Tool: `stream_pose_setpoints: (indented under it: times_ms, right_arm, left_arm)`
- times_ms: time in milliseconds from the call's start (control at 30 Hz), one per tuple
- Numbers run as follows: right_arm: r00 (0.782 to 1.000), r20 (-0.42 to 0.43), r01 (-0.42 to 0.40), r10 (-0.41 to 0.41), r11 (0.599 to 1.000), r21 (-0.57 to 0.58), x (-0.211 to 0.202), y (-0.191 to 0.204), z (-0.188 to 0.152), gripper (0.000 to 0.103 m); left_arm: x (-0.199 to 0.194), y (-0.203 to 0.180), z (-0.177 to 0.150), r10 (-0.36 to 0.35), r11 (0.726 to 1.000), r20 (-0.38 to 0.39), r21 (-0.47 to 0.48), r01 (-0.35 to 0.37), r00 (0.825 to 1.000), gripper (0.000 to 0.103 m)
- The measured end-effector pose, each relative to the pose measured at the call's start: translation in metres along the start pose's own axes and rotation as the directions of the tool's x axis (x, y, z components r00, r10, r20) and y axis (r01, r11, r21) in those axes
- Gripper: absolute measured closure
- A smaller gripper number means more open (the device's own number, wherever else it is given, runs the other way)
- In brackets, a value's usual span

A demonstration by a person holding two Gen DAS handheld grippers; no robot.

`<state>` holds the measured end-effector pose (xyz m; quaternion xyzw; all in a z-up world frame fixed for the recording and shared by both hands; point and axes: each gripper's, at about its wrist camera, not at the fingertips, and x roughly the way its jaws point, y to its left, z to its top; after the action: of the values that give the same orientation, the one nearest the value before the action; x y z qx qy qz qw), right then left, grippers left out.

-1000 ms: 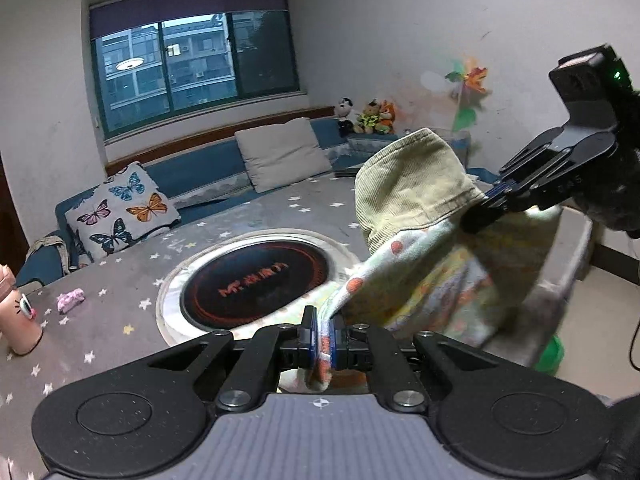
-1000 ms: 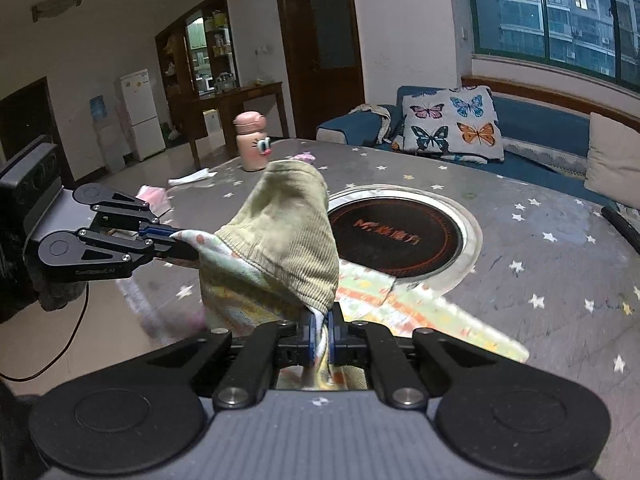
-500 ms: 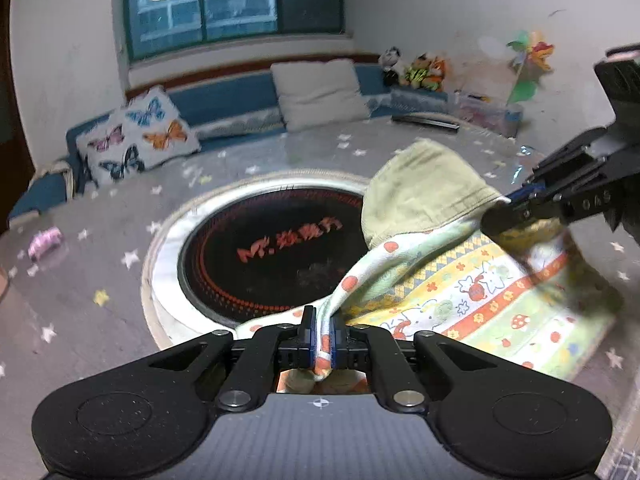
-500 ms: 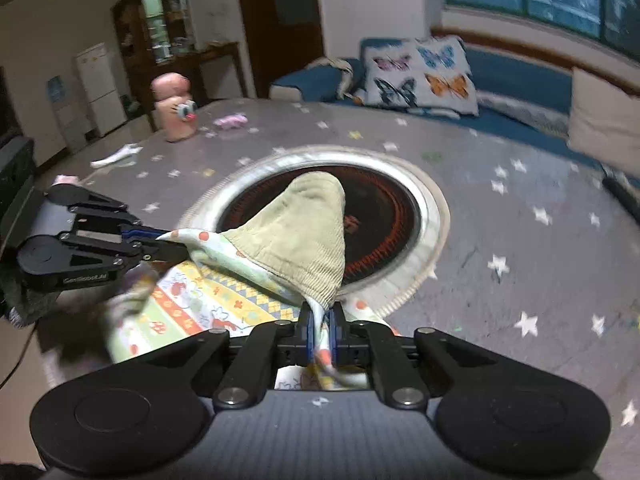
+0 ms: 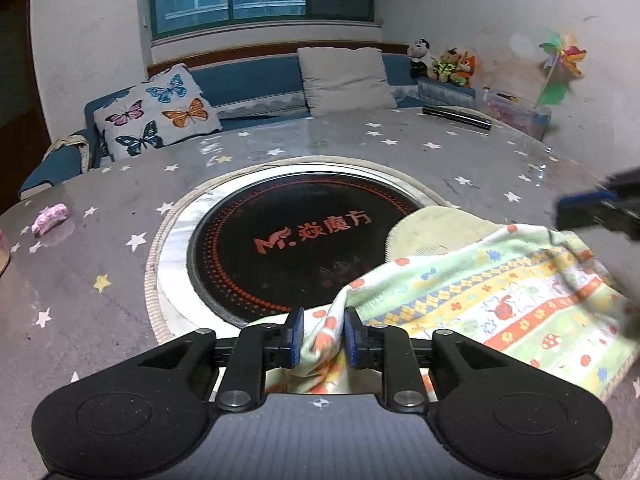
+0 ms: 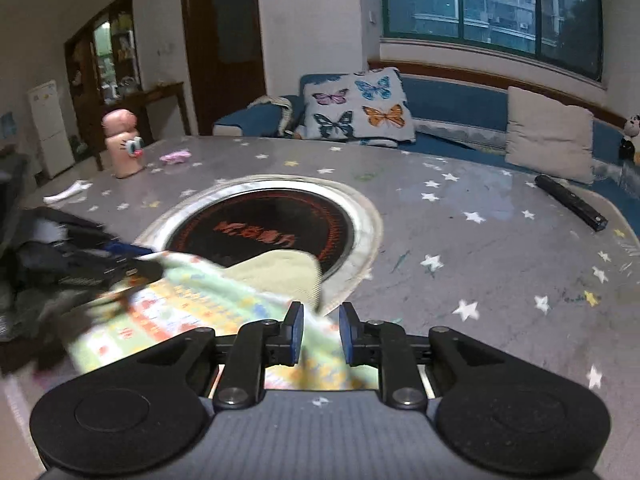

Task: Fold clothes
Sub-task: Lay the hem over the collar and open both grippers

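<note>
The garment [image 5: 492,296] lies slack between both grippers' parted fingers [image 5: 297,330].

Grey star-dotted tabletop [image 5: 120,248] carries the patterned garment [image 5: 500,304], a pink bottle [image 6: 122,144], a pink toy [image 5: 50,218] and a black bar [image 6: 572,202].

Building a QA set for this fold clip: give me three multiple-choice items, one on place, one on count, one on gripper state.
1. Where does the patterned garment lie?
A. on the sofa
B. on the table, partly over the round black cooktop
C. on the floor

2. How many butterflies show on the cushion?
A. two
B. four
C. seven

3. The left gripper is:
A. open, cloth between its pads
B. clamped shut on cloth
C. out of view

Answers: 1 B, its olive part overlaps the cooktop rim; 2 B, four are printed; 3 A, pads stand apart.
</note>
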<state>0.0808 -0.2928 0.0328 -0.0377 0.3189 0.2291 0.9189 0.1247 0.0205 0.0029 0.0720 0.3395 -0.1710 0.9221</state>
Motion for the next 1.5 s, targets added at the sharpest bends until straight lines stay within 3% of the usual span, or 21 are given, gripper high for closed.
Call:
stream_pose_setpoints:
  times_ms: [133, 267, 400, 500, 700, 900, 1133, 1500]
  right_arm:
    - [0.999, -0.019, -0.027, 0.028, 0.999, 0.027, -0.006, 0.003, -0.015, 0.085]
    - [0.998, -0.067, 0.019, -0.013, 0.996, 0.087, 0.009, -0.008, -0.027, 0.086]
    - [0.996, -0.073, 0.067, -0.057, 0.986, 0.153, 0.019, -0.027, -0.033, 0.095]
    - [0.994, -0.05, 0.102, -0.095, 0.982, 0.16, 0.013, -0.029, -0.027, 0.094]
    - [1.0, -0.018, 0.005, -0.003, 0.994, 0.105, 0.015, -0.004, -0.011, 0.094]
    - [0.999, -0.039, -0.022, 0.025, 0.996, 0.084, 0.042, 0.009, 0.003, 0.094]
    - [0.996, -0.083, -0.012, 0.022, 0.993, 0.118, 0.066, 0.008, -0.002, 0.094]
    - [0.998, -0.055, -0.029, 0.03, 0.999, 0.026, 0.048, 0.029, 0.001, 0.092]
  left_arm:
    - [0.004, 0.005, 0.004, 0.018, 0.999, -0.009, -0.027, -0.018, 1.0, 0.075]
    - [0.006, 0.011, 0.006, 0.049, 0.998, -0.011, -0.043, -0.049, 0.999, 0.075]
    - [0.003, 0.013, 0.006, 0.072, 0.996, -0.005, -0.046, -0.072, 0.997, 0.076]
    - [-0.008, 0.005, 0.01, 0.034, 0.999, 0.019, -0.04, -0.033, 0.999, 0.077]
    - [-0.015, -0.026, 0.019, -0.07, 0.997, 0.039, 0.013, 0.07, 0.997, 0.077]
    - [0.006, -0.044, 0.027, -0.115, 0.993, 0.008, 0.017, 0.115, 0.993, 0.077]
    - [0.036, -0.045, 0.026, -0.106, 0.994, -0.044, -0.002, 0.106, 0.993, 0.077]
    - [0.036, -0.048, 0.024, -0.084, 0.996, -0.048, 0.003, 0.084, 0.995, 0.076]
